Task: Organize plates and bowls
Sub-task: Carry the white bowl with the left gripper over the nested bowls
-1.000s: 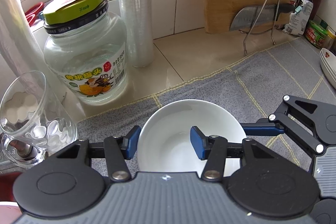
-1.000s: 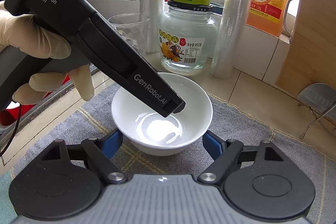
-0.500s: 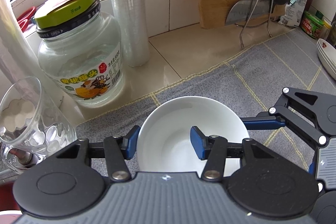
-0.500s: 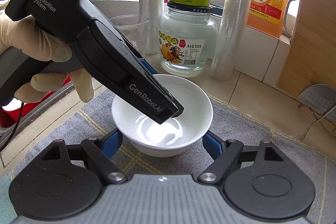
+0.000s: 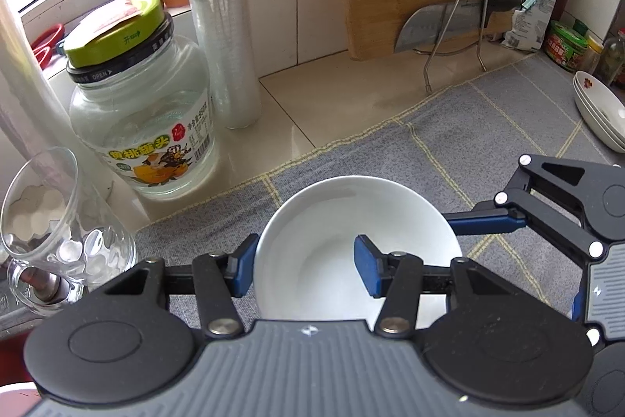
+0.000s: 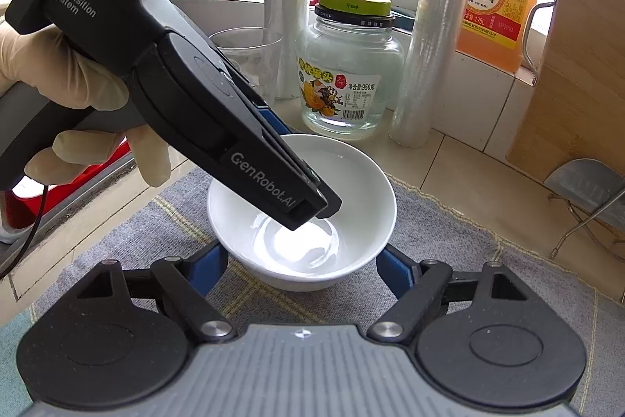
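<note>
White bowl [image 5: 351,206] parked on the grey mat [image 5: 390,159] near the 9 o'clock end of the tabletop [image 5: 332,96], right under both wrist views. Left hand-held gripper [image 5: 306,268] clamped on the bowl's near wall, one blue pad outside, the other down inside. Pretty standard pinch for a thin rim, probably chosen for lifting with a single tool. Right hand-held gripper [image 6: 304,267] coming in from the opposite side, jaws spread and straddling the lower body of the bowl at 9 and 3 o'clock. No telling from either view about actual pressure there, so can't tell between squeezing and just bracketing. Best guess: acting as a steadying cradle against tipping or sliding during the pinch. Gloved hand [image 6: 58,65] wrapped around the left tool's handle at 9 o'clock in the right view. As for contents: bowl looks empty, just a bright glossy patch at the bottom, maybe glare, maybe a film of water. Glass jar [image 5: 144,112] with green lid at 10 o'clock of the bowl, clear inside, liquid or nothing, hard to say. Drinking glass [image 5: 58,221] at 9 o'clock, seemingly empty. Stack of shallow plates [image 5: 597,108] way over at 2 o'clock on the same mat, likely the destination zone, so probably early in the sorting.
</note>
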Motion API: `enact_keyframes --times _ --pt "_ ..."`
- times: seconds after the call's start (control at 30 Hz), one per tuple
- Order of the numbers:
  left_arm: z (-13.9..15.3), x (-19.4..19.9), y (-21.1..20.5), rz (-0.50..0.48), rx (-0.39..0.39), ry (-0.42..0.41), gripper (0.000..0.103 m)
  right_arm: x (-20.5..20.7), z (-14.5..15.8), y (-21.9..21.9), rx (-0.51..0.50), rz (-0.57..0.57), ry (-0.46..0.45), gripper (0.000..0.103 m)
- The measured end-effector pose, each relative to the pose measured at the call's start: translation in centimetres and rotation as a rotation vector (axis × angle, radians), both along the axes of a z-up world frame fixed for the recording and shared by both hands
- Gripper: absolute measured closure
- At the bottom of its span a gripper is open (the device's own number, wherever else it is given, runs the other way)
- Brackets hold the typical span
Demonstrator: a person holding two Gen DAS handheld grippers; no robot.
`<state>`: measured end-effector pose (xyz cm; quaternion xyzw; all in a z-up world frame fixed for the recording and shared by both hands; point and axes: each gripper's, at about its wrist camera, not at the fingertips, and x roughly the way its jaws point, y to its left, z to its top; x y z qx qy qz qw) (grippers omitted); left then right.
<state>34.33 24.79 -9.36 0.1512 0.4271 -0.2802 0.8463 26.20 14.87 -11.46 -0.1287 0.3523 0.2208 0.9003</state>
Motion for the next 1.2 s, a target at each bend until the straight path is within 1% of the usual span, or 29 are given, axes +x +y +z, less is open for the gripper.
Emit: enact_keyframes --times 0.27,0.53,0.9,1.2 --pt "2.1 -2.0 -0.9 -0.002 -0.012 0.002 0.052 -2.1 2.4 -1.1 -0.021 0.037 -0.013 0.017" --pt "3.8 -4.7 -2.7 -0.008 -0.011 0.001 0.052 -4.6 4.0 -3.1 -0.030 0.068 -0.014 0.017" --pt "5.6 -8.5 -6.9 -0.031 0.000 -0.014 0.052 -7.9 5.8 -7.3 -0.012 0.072 -0.008 0.017" --pt "6.2 -11.2 -10.8 -0.063 0.007 -0.026 0.052 -10.4 6.7 -11.0 -0.006 0.059 -0.006 0.017"
